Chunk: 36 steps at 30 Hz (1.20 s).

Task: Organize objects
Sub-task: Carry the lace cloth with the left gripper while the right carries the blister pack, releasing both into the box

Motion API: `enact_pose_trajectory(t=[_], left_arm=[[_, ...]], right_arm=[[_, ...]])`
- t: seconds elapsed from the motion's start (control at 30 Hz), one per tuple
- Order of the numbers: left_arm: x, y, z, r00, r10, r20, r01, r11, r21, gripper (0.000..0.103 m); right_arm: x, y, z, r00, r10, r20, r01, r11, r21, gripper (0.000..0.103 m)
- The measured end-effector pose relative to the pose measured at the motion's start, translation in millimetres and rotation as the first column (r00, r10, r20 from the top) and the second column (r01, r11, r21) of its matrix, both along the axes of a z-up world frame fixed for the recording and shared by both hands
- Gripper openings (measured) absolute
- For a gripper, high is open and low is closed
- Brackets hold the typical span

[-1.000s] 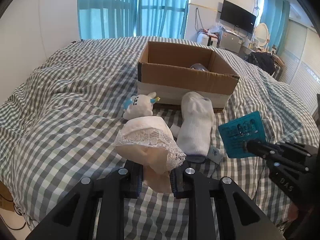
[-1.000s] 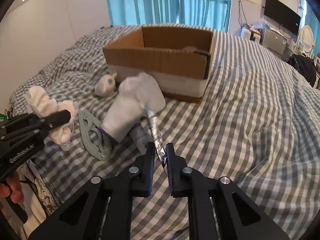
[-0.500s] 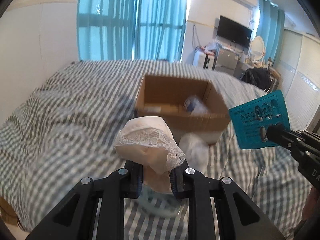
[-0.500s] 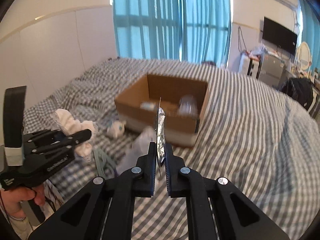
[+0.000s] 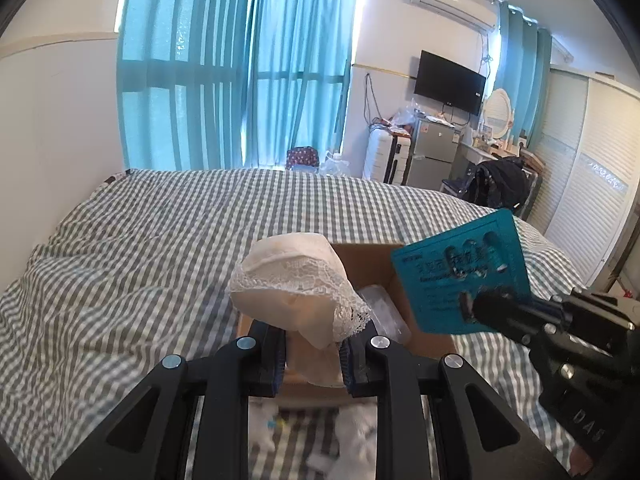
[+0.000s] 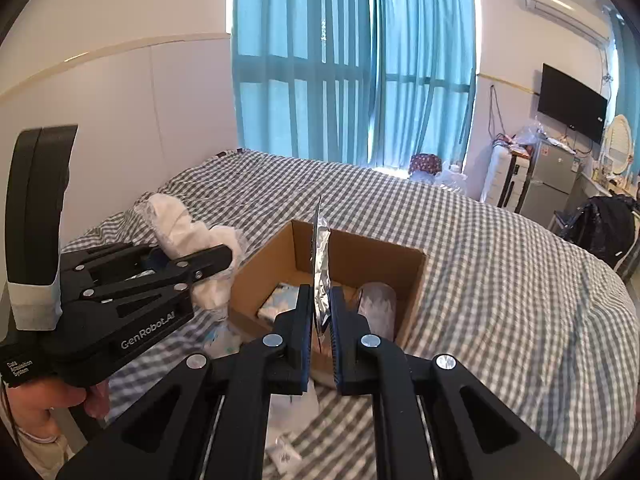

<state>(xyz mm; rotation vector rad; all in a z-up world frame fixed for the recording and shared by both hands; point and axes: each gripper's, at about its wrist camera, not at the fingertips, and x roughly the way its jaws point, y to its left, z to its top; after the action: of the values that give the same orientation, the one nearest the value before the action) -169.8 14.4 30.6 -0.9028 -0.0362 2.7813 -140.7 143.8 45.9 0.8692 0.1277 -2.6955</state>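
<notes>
My left gripper (image 5: 313, 354) is shut on a cream lace-trimmed garment (image 5: 296, 286) and holds it above the near edge of an open cardboard box (image 5: 370, 266). My right gripper (image 6: 320, 322) is shut on a flat teal blister pack, seen edge-on with its foil back (image 6: 320, 264); its teal face shows in the left wrist view (image 5: 460, 276), over the box. The box (image 6: 360, 252) holds a clear plastic item (image 6: 376, 304) and a white packet (image 6: 280, 302). The left gripper also shows in the right wrist view (image 6: 216, 264), left of the box.
The box sits on a bed with a grey checked cover (image 6: 500, 264). Blurred white items (image 5: 312, 432) lie on the cover below my grippers. A wall (image 6: 120, 120) runs along the bed's left; a fridge (image 6: 552, 184) and chair stand at the far right.
Both grippers have lifted their items off the bed and moved forward to above the box. The sock and plush toy have dropped below my view.
</notes>
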Motion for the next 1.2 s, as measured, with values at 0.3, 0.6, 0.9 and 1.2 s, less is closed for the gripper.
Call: enact_pose_trajectory(t=[0.3,0.6,0.9,1.2], left_arm=[[-72.6,9.3,-33.8,0.998,0.011,0.059,-0.009,0.999,-0.04,0.022],[-111.7,11.5,-88.1,0.988,0.01,0.152,0.001,0.997,-0.075,0.022],[-110.0,13.1,-102.3,0.979,0.001,0.206,0.016,0.997,-0.08,0.035],[-56.7,4.4,-45.9,0.993,0.059,0.1,-0.05,0.995,-0.084,0.087]], right_arm=[[-78.1,3.6,-28.9,0.998,0.011,0.056,-0.01,1.0,-0.021,0.007],[-126.8,10.1,-83.4,0.987,0.015,0.158,-0.007,0.999,-0.05,0.008],[-124.6,22.2,-94.8,0.983,-0.012,0.185,0.023,0.998,-0.054,0.012],[-89.3,43.7,-38.6,0.99,-0.105,0.099,0.113,0.991,-0.076,0.06]])
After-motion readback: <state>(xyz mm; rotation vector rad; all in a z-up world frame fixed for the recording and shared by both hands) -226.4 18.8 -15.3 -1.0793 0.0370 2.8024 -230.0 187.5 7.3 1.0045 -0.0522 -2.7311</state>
